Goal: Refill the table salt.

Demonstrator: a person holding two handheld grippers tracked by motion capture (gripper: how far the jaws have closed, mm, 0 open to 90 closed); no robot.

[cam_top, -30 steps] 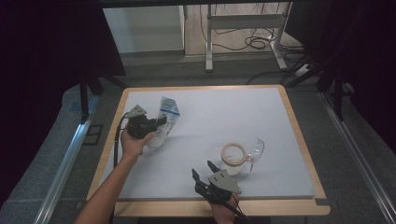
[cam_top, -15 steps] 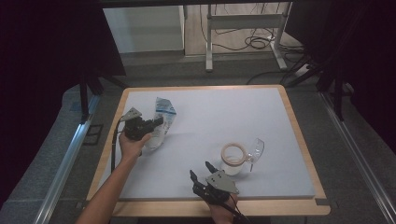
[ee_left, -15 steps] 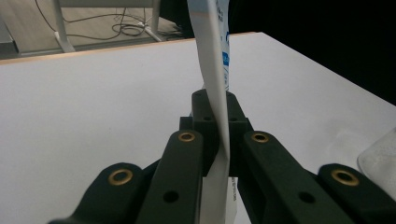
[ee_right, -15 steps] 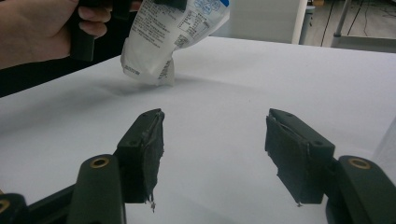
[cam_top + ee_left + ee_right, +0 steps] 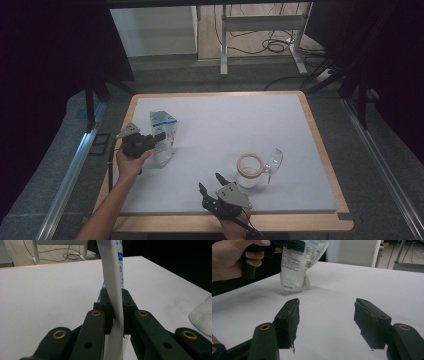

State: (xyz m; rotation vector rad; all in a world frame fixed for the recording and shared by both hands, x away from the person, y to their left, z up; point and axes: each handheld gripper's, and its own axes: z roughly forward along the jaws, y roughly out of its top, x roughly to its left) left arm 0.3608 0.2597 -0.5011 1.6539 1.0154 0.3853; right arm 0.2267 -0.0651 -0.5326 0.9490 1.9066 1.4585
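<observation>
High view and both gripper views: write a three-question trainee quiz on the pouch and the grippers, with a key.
1. True or false: the left gripper is shut on the white pouch.
2. Which gripper stands open over bare table: A left, B right?
3. Fill in: the clear jug stands beside the ____ gripper.

Key: 1 true, its pads pinch the pouch's flat edge. 2 B, nothing lies between its jaws. 3 right.

- My left gripper (image 5: 159, 136) sits at the table's left, hand (image 5: 131, 161) wrapped on its grip; jaws have just been easing open, pouch between them.
- My right gripper (image 5: 327, 315) rests low at the near edge, jaws spread, nothing between.
</observation>
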